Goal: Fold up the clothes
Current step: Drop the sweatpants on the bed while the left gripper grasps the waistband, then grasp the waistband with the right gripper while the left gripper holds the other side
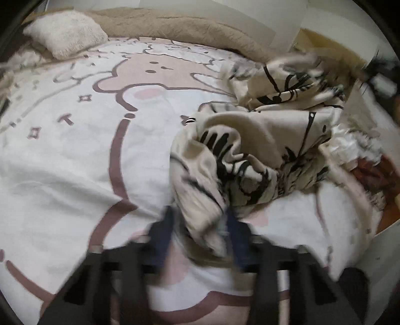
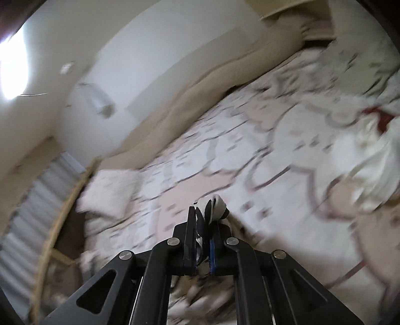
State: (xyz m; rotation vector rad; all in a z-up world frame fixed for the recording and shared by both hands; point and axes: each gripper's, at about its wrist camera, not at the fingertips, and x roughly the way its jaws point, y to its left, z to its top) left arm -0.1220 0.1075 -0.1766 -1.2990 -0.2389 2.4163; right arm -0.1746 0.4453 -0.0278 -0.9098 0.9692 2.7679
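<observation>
A cream garment with black print (image 1: pixel 250 140) lies crumpled on the right half of the bed. Its near edge runs down between the fingers of my left gripper (image 1: pixel 200 225), and this bunch of cloth fills the gap, with both blue pads pressed on it. In the right wrist view my right gripper (image 2: pixel 203 220) is shut on a small tuft of the same cream and black cloth (image 2: pixel 215 202), held up above the bed. The rest of that cloth hangs below the gripper, out of sight. Both views are blurred.
The bed has a white and pink cartoon bedspread (image 1: pixel 75 150). A fluffy white pillow (image 1: pixel 65 32) and a beige blanket (image 1: pixel 175 22) lie along its far side by the wall. More white and red clothes (image 1: pixel 370 170) are heaped at the right edge (image 2: pixel 375 150).
</observation>
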